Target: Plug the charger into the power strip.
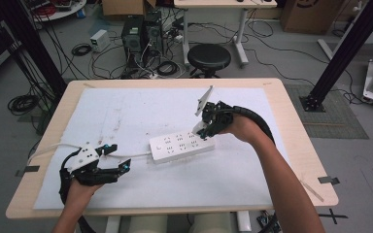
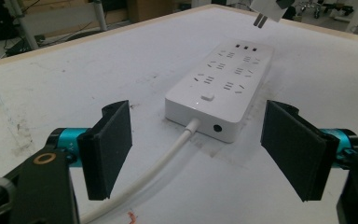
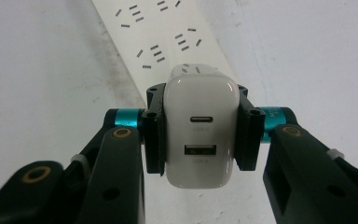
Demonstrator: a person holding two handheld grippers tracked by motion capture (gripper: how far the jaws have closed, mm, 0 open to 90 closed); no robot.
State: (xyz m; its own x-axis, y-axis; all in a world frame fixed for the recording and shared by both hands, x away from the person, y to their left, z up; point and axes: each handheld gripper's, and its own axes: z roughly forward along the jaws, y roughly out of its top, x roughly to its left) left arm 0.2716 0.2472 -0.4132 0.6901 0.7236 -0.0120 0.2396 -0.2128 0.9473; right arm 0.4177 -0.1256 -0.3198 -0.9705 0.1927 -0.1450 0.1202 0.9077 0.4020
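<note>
**Charger held over the power strip**

Cables, computer towers and a black round stool [image 1: 209, 57] crowd the floor behind a wooden table [image 1: 291, 116] covered by a scuffed white sheet [image 1: 126, 111]. On that sheet lies a white power strip [image 1: 181, 145], angled a little, its white cord [image 1: 131, 156] running off towards the left side of the table.

From where I stand, the right gripper [image 1: 205, 127] has its jaws clamped on a white charger [image 3: 200, 133], the black pads pressing both of its flat sides. In the right gripper view the charger's two ports face the camera, and the strip's rows of sockets lie directly beyond it. In the left gripper view the charger [image 2: 268, 9] hangs above the strip's far end with its two metal prongs pointing down, clear of the sockets.

The left gripper [image 1: 121, 167] rests low near the table's left front, jaws wide apart with nothing between the pads. It points at the strip's near end, where the cord enters beside a small round hole; the cord runs between its jaws.
</note>
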